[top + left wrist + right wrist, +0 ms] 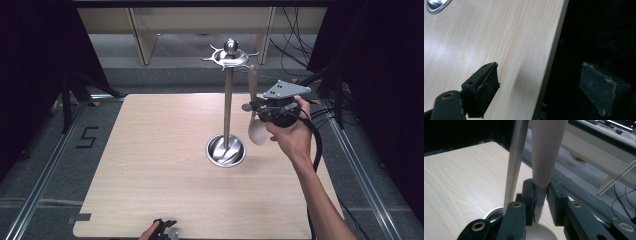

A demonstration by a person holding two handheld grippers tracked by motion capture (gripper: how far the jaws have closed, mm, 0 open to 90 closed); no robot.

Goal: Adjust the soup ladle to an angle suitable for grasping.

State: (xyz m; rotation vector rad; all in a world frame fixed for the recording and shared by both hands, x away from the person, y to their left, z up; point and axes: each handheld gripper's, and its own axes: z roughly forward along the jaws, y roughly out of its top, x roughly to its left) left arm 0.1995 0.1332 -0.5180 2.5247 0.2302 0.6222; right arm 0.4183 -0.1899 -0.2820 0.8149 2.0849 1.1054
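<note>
Spoon-hanging is what appears to be going on: the right gripper [256, 111] is clamping the handle of a pale spoon [256, 127], jaws pressed tight on it in the right gripper view, and holding it upright beside the pole of a steel utensil stand [227, 107], bowl end down, handle tip reaching toward the hooked ring [229, 56] at the top. Spoon [545, 157] is sitting just beside the pole [516, 162] but apart from it, above the table [150, 165] and to the right of the stand's round base [226, 151]. Next move, I judge, is calling for a lift and a small sideways shift so the handle end meets one of the hooks; whether the handle has a hole for that is not showing. Left gripper [539, 87] is resting low at the near table edge, jaws standing wide apart with nothing between them. Hooks are looking small and glinting from above, hard to count. Spoon bowl is being cut off at the bottom of the right gripper view.
</note>
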